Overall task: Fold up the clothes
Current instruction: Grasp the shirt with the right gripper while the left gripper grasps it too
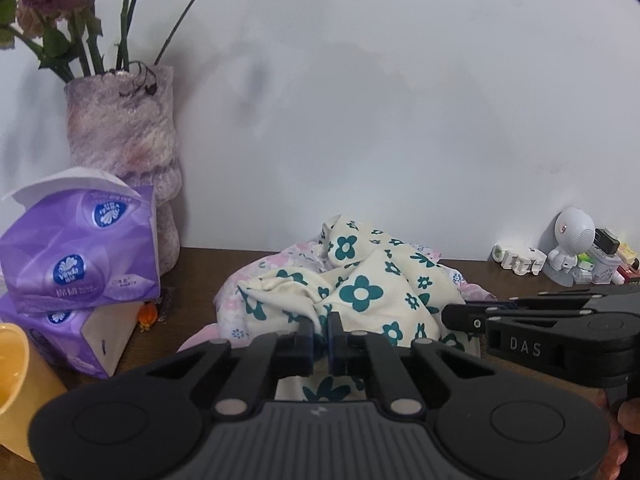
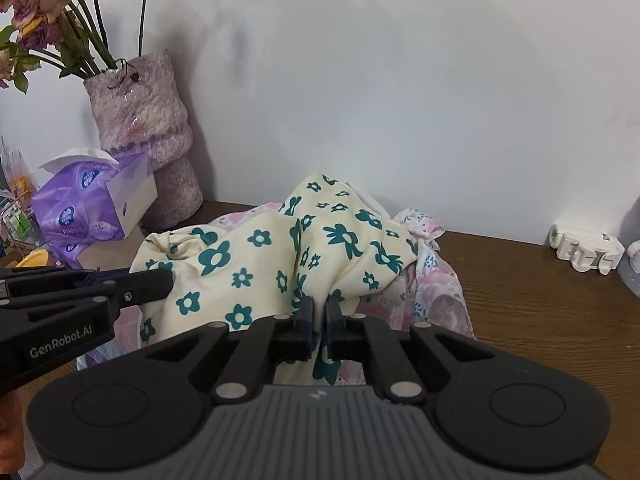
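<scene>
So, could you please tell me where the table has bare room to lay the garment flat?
Bare wood lies right of the clothes pile, before the white toys. The left is crowded: tissue packs, vase, yellow cup.

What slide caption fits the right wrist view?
Right gripper pinching a cream cotton garment with teal flowers above a brown wooden table.

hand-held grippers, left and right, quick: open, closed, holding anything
Left hand-held gripper: closed, pinching the cream cloth with teal flowers.
Right hand-held gripper: closed, pinching the same cloth.
</scene>
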Motion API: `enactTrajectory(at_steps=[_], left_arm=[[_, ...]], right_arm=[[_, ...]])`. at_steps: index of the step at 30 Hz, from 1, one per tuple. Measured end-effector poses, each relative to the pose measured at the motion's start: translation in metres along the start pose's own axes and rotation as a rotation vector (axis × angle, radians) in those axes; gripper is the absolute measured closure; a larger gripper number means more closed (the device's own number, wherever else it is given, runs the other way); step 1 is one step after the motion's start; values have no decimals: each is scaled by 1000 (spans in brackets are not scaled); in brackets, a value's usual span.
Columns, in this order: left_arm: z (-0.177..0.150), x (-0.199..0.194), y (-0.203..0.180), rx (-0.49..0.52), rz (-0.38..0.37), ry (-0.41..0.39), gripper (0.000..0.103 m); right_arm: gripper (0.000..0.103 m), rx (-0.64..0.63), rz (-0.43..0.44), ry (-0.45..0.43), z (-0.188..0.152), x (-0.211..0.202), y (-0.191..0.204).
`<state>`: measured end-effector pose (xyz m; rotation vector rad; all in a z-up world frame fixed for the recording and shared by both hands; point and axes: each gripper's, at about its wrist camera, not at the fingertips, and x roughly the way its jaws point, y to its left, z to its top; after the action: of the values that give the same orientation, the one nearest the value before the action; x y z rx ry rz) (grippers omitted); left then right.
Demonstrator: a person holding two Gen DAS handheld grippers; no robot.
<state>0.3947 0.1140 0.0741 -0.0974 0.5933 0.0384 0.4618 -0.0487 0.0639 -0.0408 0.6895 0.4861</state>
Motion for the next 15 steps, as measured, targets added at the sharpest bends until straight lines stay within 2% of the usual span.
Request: enactTrajectory(at_steps=[8,15], left_arm=[[9,-27,-5,-2,2,-40,98],[23,-68,-15,12,3,-108,98]], right_arm=[[98,-27,-17,-56,6,-31,7],[98,-44,-29,-119,17,-74,14]])
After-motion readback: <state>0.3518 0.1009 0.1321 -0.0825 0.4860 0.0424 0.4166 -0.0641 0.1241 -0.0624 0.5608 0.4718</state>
